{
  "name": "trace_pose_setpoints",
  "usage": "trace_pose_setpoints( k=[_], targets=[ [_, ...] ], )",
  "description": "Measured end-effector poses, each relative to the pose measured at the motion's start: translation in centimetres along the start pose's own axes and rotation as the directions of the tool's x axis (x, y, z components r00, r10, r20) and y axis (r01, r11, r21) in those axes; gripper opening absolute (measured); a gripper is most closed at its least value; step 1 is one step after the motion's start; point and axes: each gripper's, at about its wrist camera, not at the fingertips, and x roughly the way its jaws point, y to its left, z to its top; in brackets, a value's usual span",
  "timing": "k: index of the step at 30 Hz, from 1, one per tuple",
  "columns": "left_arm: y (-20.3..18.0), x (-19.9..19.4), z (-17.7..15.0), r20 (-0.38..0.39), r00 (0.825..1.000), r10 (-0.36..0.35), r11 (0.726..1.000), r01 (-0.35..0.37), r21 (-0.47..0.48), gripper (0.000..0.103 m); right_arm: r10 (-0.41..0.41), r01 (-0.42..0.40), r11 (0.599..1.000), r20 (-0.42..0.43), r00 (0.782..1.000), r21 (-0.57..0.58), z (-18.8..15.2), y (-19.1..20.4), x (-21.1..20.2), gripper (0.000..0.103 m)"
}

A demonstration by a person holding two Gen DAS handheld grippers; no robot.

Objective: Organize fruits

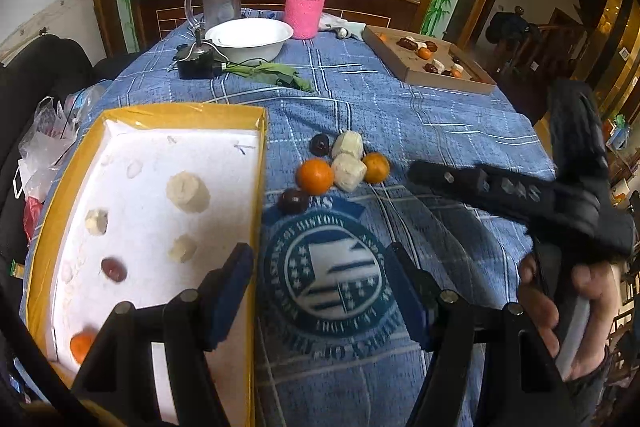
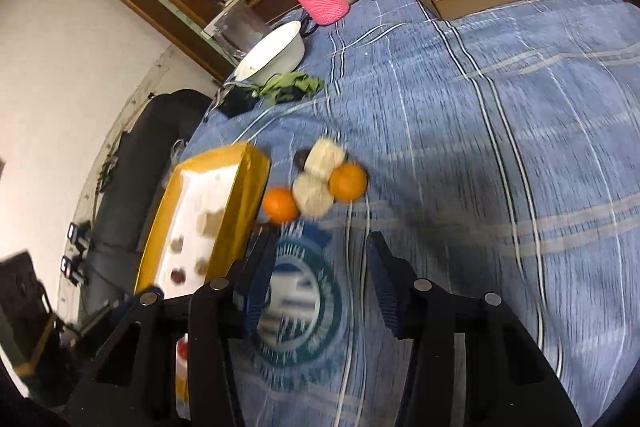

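A cluster of loose fruit lies on the blue cloth: two oranges, two pale peeled pieces, and two dark dates. The same cluster shows in the right wrist view, with an orange and a pale piece. A yellow-rimmed tray at the left holds pale pieces, a date and an orange. My left gripper is open and empty over the cloth's round emblem. My right gripper is open and empty, short of the cluster; it shows in the left wrist view as a black body.
A cardboard tray with more fruit sits at the back right. A white bowl, a clear jug, a pink-sleeved jar, a black device and green leaves stand at the back. Plastic bags hang off the left.
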Motion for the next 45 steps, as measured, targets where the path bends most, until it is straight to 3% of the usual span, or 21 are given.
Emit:
trace_pose_setpoints(
  k=[5,9,11,18,23,28,30,36,39,43,45],
  targets=[
    [0.3,1.7,1.3,-0.031,0.999,-0.017,0.999,0.017,-0.029,0.071,0.013,-0.012,0.999,-0.045,0.999,0.035,2.5,-1.2,3.5,0.036],
    [0.1,3.1,2.5,-0.057,0.998,-0.027,0.999,0.025,-0.030,0.071,0.009,-0.007,1.000,-0.057,0.998,0.029,2.8,-1.4,5.0,0.034],
    [-0.2,3.9,3.2,-0.072,0.997,-0.033,0.999,0.031,-0.028,0.071,-0.011,0.014,0.999,-0.082,0.997,0.034,2.6,-1.7,5.6,0.027],
    [-1.3,7.3,6.0,-0.127,0.988,-0.088,0.995,0.081,-0.057,0.071,0.033,-0.031,0.994,-0.016,0.999,0.101,3.0,-3.6,3.4,0.025],
    [-2.0,10.2,7.3,-0.204,0.971,-0.124,0.989,0.104,-0.106,0.062,-0.039,0.029,0.992,0.077,0.996,0.120,3.2,-4.7,0.8,0.025],
    [-3.6,11.4,8.0,-0.217,0.976,-0.028,0.999,0.019,-0.047,0.057,-0.018,0.005,0.989,0.088,0.996,0.148,3.1,-5.3,0.1,0.025],
    [-4.2,11.7,8.1,-0.220,0.975,0.034,0.999,-0.037,-0.012,0.055,-0.012,-0.001,0.989,0.090,0.996,0.147,3.2,-5.2,0.0,0.020],
    [-4.8,12.0,8.1,-0.214,0.953,0.214,0.975,-0.196,0.102,0.055,0.001,-0.012,0.990,0.084,0.996,0.139,3.1,-4.8,0.1,0.020],
    [-5.3,11.8,7.7,-0.203,0.954,0.222,0.972,-0.199,0.126,0.055,0.029,-0.038,0.988,0.065,0.997,0.150,3.1,-5.0,0.6,0.020],
    [-6.8,12.3,6.8,-0.161,0.944,0.289,0.944,-0.253,0.212,0.054,0.036,-0.045,0.984,0.056,0.998,0.174,3.2,-5.6,1.1,0.022],
    [-7.4,12.4,6.7,-0.144,0.945,0.293,0.936,-0.253,0.246,0.041,0.052,-0.059,0.979,0.041,0.998,0.194,3.1,-6.1,1.7,0.031]
  ],
)
